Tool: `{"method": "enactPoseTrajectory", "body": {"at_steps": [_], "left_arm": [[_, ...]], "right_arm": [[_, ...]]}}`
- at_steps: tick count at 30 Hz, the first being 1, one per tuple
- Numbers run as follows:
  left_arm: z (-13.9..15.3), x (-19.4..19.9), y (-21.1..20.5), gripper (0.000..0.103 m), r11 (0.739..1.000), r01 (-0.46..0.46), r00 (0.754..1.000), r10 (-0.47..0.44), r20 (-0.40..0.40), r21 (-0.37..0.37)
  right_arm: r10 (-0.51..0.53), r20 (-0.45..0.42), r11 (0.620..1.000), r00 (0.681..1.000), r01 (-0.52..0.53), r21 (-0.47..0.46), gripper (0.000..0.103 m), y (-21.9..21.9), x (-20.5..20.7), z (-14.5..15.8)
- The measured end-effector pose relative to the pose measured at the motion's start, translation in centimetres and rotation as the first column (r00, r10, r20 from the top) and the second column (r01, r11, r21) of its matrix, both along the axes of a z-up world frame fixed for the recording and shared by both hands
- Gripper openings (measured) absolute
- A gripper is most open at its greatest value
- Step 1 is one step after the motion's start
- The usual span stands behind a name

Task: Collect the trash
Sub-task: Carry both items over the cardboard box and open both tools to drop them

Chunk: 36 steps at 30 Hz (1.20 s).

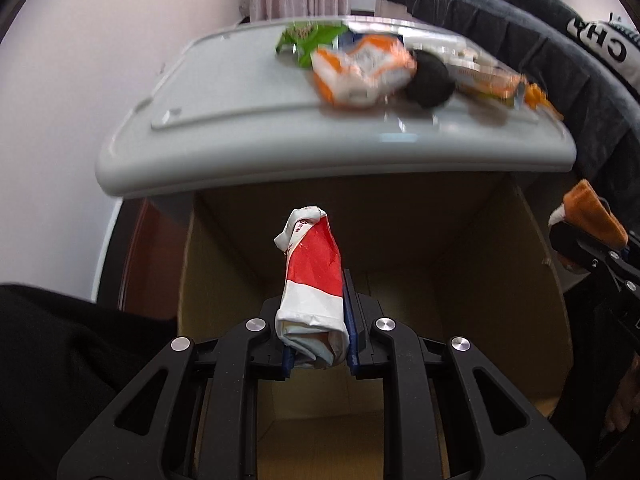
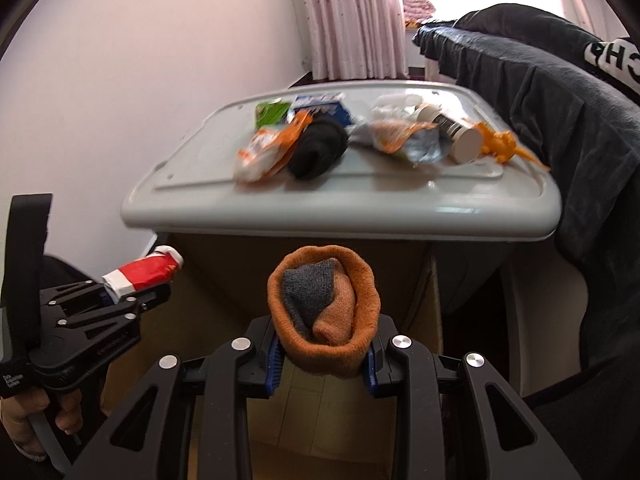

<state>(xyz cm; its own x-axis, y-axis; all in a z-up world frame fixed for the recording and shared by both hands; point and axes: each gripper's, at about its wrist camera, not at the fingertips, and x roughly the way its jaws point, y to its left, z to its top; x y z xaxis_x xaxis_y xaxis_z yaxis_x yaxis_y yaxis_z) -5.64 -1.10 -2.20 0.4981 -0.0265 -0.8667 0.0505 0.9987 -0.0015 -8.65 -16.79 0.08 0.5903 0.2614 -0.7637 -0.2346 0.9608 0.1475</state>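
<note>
Wrappers point(image 2: 264, 152), a black sock point(image 2: 318, 148) and a bottle point(image 2: 456, 132) crowded the surface point(image 2: 192, 208); left tool point(image 1: 316, 320) pinched a red-and-white wrapper point(image 1: 314, 272), right tool point(image 2: 322, 356) clamped an orange sock roll point(image 2: 324, 312).

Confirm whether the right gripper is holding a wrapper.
No: the right gripper is shut on a rolled orange sock; the red-and-white wrapper sits in the left gripper.

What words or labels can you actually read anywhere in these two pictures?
"CHA", mirrored, partly cut off: white letters on the dark garment.
Red and white wrapper in the left gripper: small red print, unreadable.
Left gripper's strap: small white print, unreadable.
Snack packets on the grey lid: blurred.
</note>
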Motion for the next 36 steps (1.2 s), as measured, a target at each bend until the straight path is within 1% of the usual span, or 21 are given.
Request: {"method": "enactPoseTrajectory", "body": {"at_steps": [4, 7, 10, 13, 14, 15, 16, 17, 18, 20, 22, 29, 36], "left_arm": [[-2.6, 0.4, -0.4, 0.018, 1.0, 0.01, 0.997, -0.011, -0.075, -0.011], [-4.2, 1.0, -0.4, 0.018, 1.0, 0.005, 0.992, -0.006, -0.126, -0.012], [-4.9, 1.1, -0.3, 0.018, 1.0, 0.003, 0.988, -0.005, -0.155, -0.018], [-4.9, 1.0, -0.1, 0.019, 1.0, 0.0, 0.987, -0.002, -0.16, -0.014], [-4.9, 1.0, 0.0, 0.021, 1.0, -0.002, 0.987, 0.0, -0.16, -0.012], [-4.8, 1.1, 0.1, 0.026, 1.0, -0.004, 0.987, 0.002, -0.16, -0.012], [-4.8, 1.1, 0.2, 0.031, 1.0, -0.012, 0.987, 0.011, -0.16, -0.005], [-4.7, 1.1, 0.4, 0.04, 1.0, -0.02, 0.987, 0.02, -0.16, 0.003], [-4.6, 1.1, 0.5, 0.055, 1.0, -0.028, 0.987, 0.028, -0.161, -0.002], [-4.2, 1.1, 0.8, 0.071, 0.999, -0.045, 0.989, 0.043, -0.142, -0.005], [-3.9, 1.1, 0.8, 0.071, 0.999, -0.048, 0.991, 0.048, -0.125, 0.0], [-3.9, 1.1, 0.9, 0.071, 0.999, -0.045, 0.989, 0.046, -0.138, 0.008], [-4.0, 1.5, 0.8, 0.071, 0.998, -0.06, 0.989, 0.059, -0.138, -0.004]], "right_arm": [[0.015, -0.065, 0.998, 0.998, -0.019, -0.06, 0.03, 1.2, 0.7, -2.2], [0.009, -0.118, 0.996, 0.993, -0.019, -0.083, 0.03, 1.5, 1.3, -3.7], [0.003, -0.141, 0.996, 0.99, -0.015, -0.084, 0.03, 1.4, 1.6, -4.3], [0.006, -0.14, 0.996, 0.99, -0.018, -0.087, 0.03, 1.5, 1.4, -4.2], [0.007, -0.14, 0.996, 0.99, -0.019, -0.086, 0.032, 1.4, 1.4, -4.3], [0.005, -0.138, 0.996, 0.99, -0.017, -0.087, 0.037, 1.4, 1.3, -4.3], [-0.002, -0.135, 0.996, 0.991, -0.01, -0.092, 0.041, 1.4, 1.4, -4.2], [-0.011, -0.13, 0.995, 0.991, -0.001, -0.095, 0.05, 1.5, 1.7, -4.1], [-0.019, -0.12, 0.996, 0.993, 0.007, -0.094, 0.061, 1.4, 1.7, -3.9], [-0.032, -0.103, 0.997, 0.994, 0.024, -0.079, 0.063, 1.1, 1.6, -3.4], [-0.046, -0.1, 0.997, 0.994, 0.039, -0.066, 0.063, 0.8, 1.6, -3.3], [-0.079, -0.106, 0.996, 0.991, 0.075, -0.039, 0.063, 0.0, 1.8, -3.3], [-0.1, -0.098, 0.995, 0.99, 0.098, -0.028, 0.063, -0.5, 1.8, -3.1]]}}
